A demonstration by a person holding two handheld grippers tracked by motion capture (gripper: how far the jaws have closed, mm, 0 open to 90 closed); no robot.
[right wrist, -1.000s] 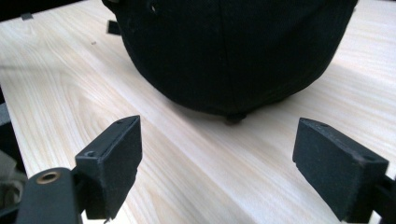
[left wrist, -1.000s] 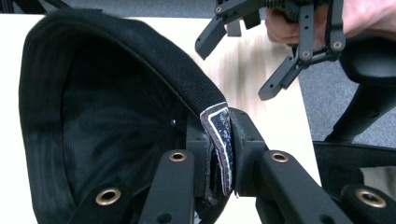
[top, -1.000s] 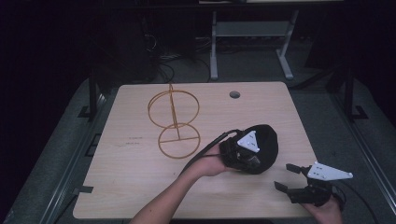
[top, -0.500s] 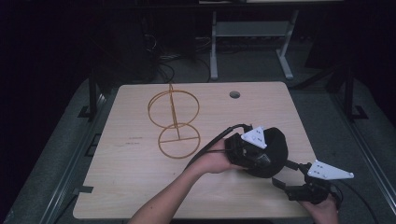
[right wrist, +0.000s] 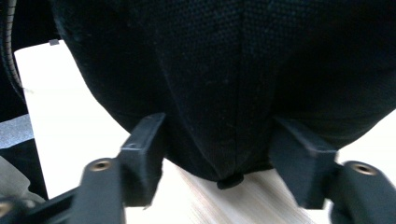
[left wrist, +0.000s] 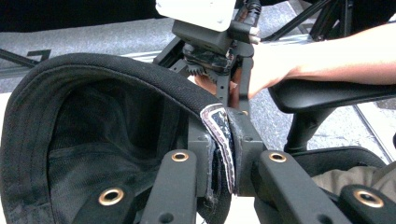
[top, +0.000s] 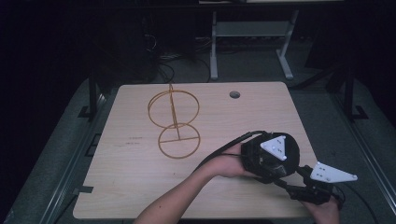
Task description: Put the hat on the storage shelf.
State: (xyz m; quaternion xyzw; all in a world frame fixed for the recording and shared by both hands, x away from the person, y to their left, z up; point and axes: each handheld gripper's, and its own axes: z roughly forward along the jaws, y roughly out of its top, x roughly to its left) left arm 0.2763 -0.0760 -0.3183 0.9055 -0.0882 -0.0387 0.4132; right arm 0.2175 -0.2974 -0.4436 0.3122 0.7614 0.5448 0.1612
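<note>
Near the table's (top: pixel 140 186) front right corner | left hand-held gripper (left wrist: pixel 219 154) clamps black cap's (top: pixel 268 154) edge | right hand-held gripper (right wrist: pixel 219 154) jaws have just been closing, straddling cap's crown | wire stand (top: pixel 173 123) mid-table

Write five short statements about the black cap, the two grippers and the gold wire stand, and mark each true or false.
1. The left gripper has its fingers shut on the rim of the black cap. True.
2. The right gripper has already clamped the cap flat. False: its fingers have just been closing, with the crown of the cap between them, but gaps still show at both sides.
3. The gold wire stand lies knocked over at the table's right edge. False: it stands upright, left of the middle of the table.
4. The cap hangs on the wire stand. False: it is held near the table's right front, apart from the stand.
5. The button on top of the cap points toward the right gripper. True.
</note>
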